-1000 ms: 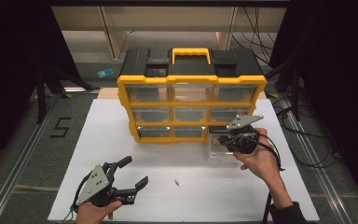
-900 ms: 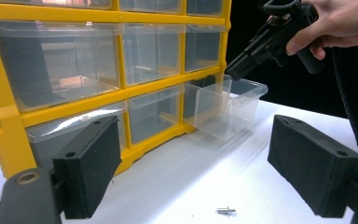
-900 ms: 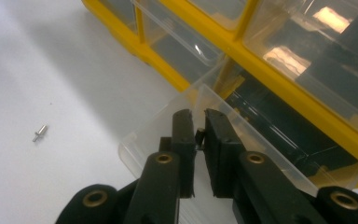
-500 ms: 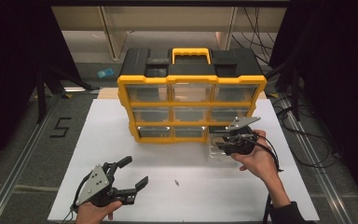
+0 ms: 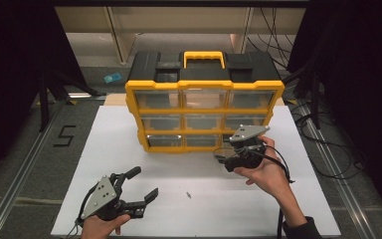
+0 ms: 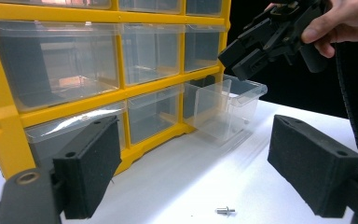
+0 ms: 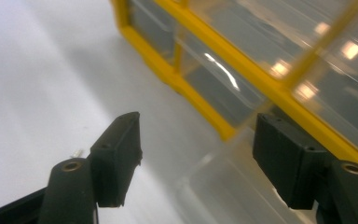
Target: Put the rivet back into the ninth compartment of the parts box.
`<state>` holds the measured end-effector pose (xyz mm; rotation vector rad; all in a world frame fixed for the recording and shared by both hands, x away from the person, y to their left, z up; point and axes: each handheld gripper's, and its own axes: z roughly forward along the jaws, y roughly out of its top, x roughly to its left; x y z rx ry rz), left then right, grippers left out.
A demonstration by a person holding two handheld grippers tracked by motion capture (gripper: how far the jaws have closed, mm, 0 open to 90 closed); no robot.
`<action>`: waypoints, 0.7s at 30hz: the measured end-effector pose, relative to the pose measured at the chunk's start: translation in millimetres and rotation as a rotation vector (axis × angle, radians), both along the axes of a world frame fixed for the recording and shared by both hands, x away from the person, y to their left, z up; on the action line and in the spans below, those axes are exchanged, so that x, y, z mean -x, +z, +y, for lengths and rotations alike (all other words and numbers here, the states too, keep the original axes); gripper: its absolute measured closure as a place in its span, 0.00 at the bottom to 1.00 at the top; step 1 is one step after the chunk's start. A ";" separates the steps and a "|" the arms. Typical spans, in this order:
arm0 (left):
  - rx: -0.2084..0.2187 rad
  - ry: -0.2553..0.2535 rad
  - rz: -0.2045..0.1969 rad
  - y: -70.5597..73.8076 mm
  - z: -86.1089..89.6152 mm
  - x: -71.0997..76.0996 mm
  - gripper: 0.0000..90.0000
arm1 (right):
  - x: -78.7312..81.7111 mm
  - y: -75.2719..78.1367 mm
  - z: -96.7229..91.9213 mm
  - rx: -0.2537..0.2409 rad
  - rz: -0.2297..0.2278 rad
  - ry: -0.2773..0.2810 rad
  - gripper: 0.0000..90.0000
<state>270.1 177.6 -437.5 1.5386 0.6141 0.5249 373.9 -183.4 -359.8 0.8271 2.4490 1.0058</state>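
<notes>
My right gripper (image 5: pixel 225 158) hangs just above the drawer (image 6: pixel 226 109), its jaws just opened wide with nothing between them. The drawer is clear plastic, small and box-shaped, with a lipped front rim; I see nothing inside it. It sticks half out of the bottom right slot of the yellow organizer (image 5: pixel 204 112). My left gripper (image 5: pixel 139 186) rests wide open over the counter (image 5: pixel 288 209), with a small screw (image 6: pixel 225 210) lying between its jaws.

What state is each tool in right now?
Left tool: open, empty.
Right tool: open, jaws just opening, nothing gripped, above the pulled-out drawer.
</notes>
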 end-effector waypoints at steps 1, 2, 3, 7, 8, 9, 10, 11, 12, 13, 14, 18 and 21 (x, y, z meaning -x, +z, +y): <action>0.000 0.000 -0.001 0.0 0.1 -0.1 0.18 | 1.8 0.4 4.0 0.000 -0.003 0.014 0.36; 0.000 0.000 -0.002 0.0 0.2 -0.1 0.18 | 4.4 1.1 9.3 0.001 0.006 0.032 0.36; -0.001 0.001 -0.002 0.0 0.2 -0.1 0.18 | 5.6 1.0 12.3 0.001 0.010 0.046 0.35; -0.001 0.000 -0.002 0.1 0.2 0.0 0.18 | 13.1 -3.9 31.0 0.016 0.001 0.086 0.34; 0.000 0.000 -0.001 0.1 0.2 0.0 0.18 | 15.7 -5.3 36.4 0.023 0.007 0.101 0.34; 0.000 0.001 -0.001 0.0 0.3 -0.1 0.18 | 17.1 -5.9 39.5 0.030 0.015 0.111 0.34; 0.000 0.002 -0.001 0.0 0.3 -0.2 0.18 | 19.4 -8.1 45.2 0.035 0.019 0.123 0.34; 0.000 0.001 -0.003 0.0 0.3 -0.2 0.18 | 20.3 -9.4 48.2 0.041 0.019 0.131 0.34; -0.001 0.001 -0.002 0.0 0.3 0.0 0.18 | 21.5 -10.5 51.4 0.050 0.037 0.144 0.34; 0.000 0.000 -0.001 0.0 0.2 0.0 0.18 | 22.8 -14.6 56.7 0.052 0.039 0.153 0.34; -0.001 0.000 -0.002 0.0 0.3 0.0 0.18 | 23.1 -16.6 58.9 0.057 0.050 0.161 0.34; -0.001 0.001 -0.001 -0.1 0.3 -0.1 0.18 | 22.4 -29.6 68.7 0.084 0.090 0.161 0.34; 0.000 0.001 0.000 -0.2 0.1 -0.1 0.18 | 20.9 -43.7 77.0 0.120 0.137 0.178 0.35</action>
